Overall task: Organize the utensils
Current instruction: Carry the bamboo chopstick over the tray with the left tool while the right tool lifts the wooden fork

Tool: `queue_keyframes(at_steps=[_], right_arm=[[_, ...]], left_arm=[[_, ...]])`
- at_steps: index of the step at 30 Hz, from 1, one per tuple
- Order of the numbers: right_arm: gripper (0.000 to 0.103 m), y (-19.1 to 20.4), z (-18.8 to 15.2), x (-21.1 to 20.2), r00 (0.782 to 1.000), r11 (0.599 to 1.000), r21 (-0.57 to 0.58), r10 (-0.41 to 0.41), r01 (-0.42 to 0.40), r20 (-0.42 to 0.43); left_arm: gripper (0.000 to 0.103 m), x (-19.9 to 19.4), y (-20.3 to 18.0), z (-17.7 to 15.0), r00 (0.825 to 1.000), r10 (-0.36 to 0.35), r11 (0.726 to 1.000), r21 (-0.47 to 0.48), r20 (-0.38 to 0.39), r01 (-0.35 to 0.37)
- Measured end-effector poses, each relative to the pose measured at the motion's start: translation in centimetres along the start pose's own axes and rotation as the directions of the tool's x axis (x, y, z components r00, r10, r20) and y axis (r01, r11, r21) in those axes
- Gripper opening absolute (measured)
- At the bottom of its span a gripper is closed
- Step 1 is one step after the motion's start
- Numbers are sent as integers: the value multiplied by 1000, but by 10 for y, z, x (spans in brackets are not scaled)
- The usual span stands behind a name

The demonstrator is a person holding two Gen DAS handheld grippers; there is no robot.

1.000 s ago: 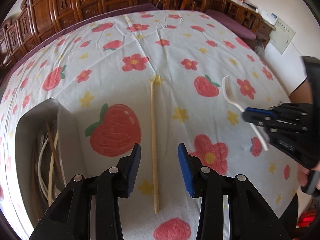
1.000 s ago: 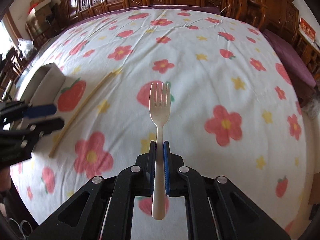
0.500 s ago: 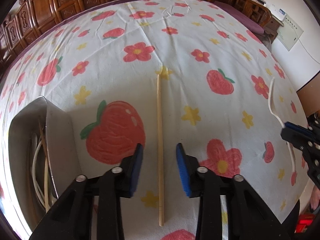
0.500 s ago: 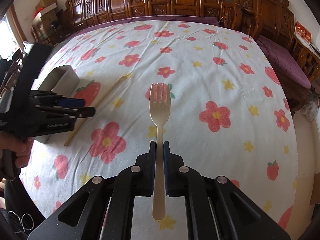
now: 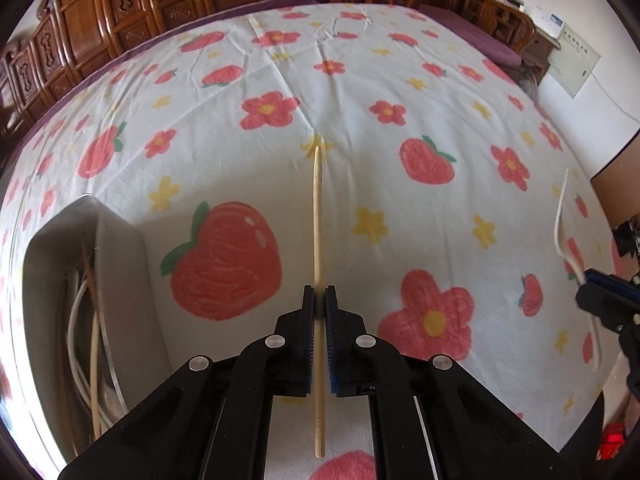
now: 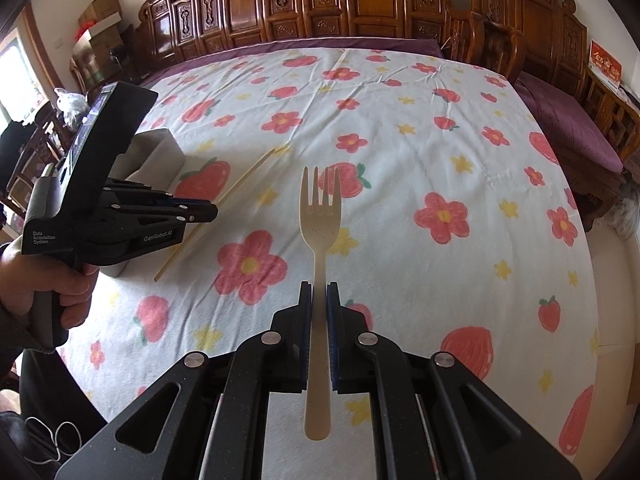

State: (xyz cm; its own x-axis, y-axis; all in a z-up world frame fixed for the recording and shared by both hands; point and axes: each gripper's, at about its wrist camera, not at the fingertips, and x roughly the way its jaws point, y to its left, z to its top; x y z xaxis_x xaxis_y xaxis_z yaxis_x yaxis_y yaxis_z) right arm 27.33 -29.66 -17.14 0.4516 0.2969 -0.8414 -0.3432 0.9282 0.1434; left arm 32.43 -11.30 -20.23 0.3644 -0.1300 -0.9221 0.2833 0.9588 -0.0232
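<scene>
My left gripper is shut on a long wooden chopstick that points away over the flowered cloth; it also shows in the right wrist view, with the left gripper at the left. My right gripper is shut on the handle of a cream plastic fork, tines forward, above the cloth. In the left wrist view the fork and right gripper are at the far right edge.
A metal utensil box with chopsticks and white utensils inside lies at the left; it also shows in the right wrist view. The table carries a strawberry-and-flower cloth. Carved wooden chairs ring the far side.
My left gripper has closed on the chopstick, which lay between its open fingers before. My right gripper with the fork has drawn back a little to the right.
</scene>
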Motion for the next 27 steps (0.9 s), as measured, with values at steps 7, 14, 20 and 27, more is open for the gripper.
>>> queue_keyframes(at_steps=[7,14,20,27], right_arm=[[9,19,3,-17,999,1000,-7,5,-5,33],[9,40,11,-33,998,1000,-16,18,-17,67],[9,61,22,-41,995,999,-39,31,-28,91],[9,87,35,-44,993,996,-70,60,-53,104]], left_arm=[[4,-40,4,-9,997,-31,1000,-1,65,31],[4,-77,13,-16,991,-49,999,-4,121,50],[4,-104,26,-23,986,-58,998,-7,159,60],[4,-128,49,-31,979,-51,998,-32,196,58]])
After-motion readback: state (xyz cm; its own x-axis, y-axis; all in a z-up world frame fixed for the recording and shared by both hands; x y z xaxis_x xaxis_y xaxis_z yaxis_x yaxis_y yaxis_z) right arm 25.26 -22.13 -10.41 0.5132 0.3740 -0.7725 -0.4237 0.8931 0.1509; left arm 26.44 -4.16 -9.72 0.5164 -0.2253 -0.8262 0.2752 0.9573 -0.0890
